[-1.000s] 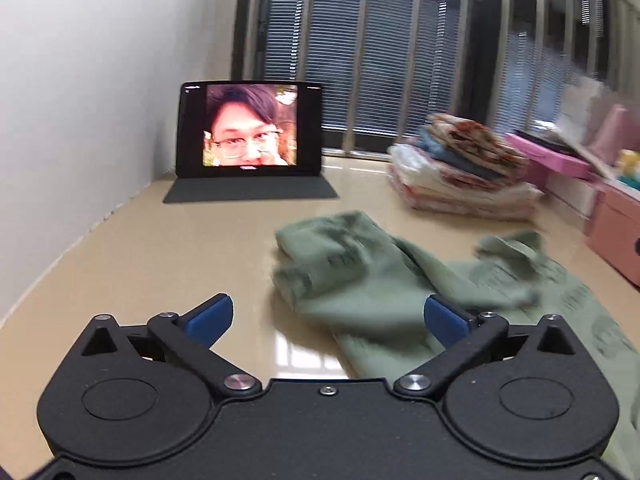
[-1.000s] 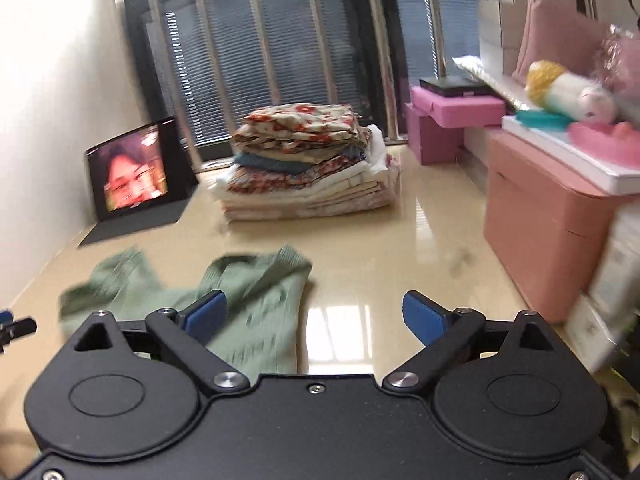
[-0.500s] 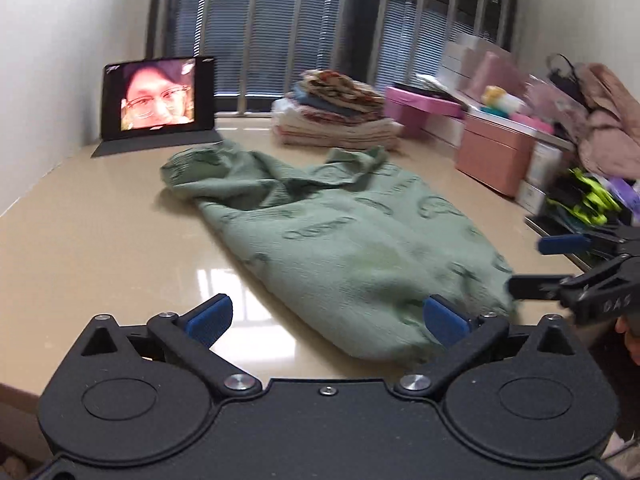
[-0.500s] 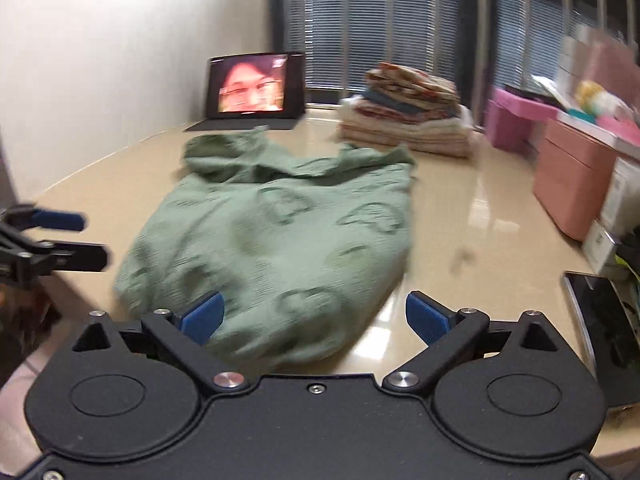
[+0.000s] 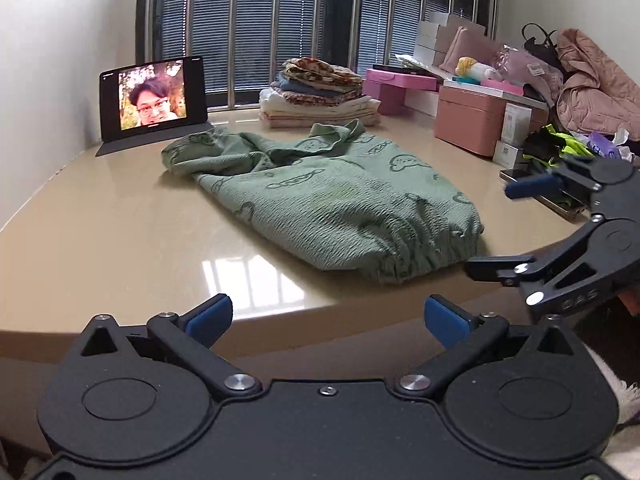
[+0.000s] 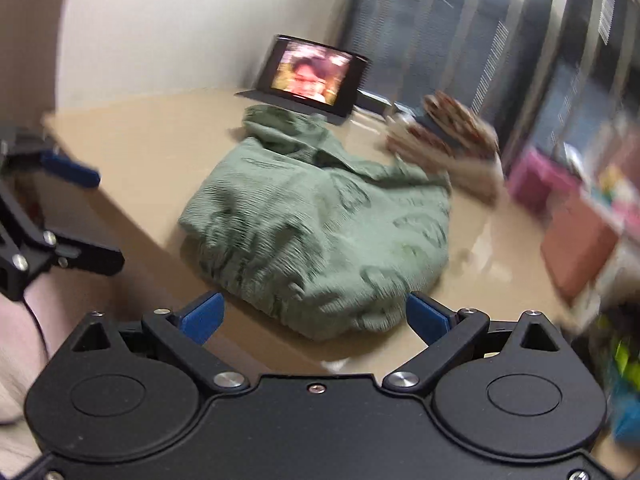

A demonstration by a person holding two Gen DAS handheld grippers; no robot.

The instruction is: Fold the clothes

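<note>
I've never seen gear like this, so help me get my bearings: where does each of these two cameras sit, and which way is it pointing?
Left wrist view: sits on the left gripper, facing across the table at the green garment; the right gripper shows at right.
Right wrist view: sits on the right gripper, aimed leftward at the garment; the left gripper and a forearm show at left.
Both share the garment, tablet and folded pile.

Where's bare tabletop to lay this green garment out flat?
Bare tabletop runs left of the green garment, between it, the wall and the tablet, down to the near edge. The right side is crowded: folded stack, pink boxes, phone. Both grippers, left and right, are open.
</note>
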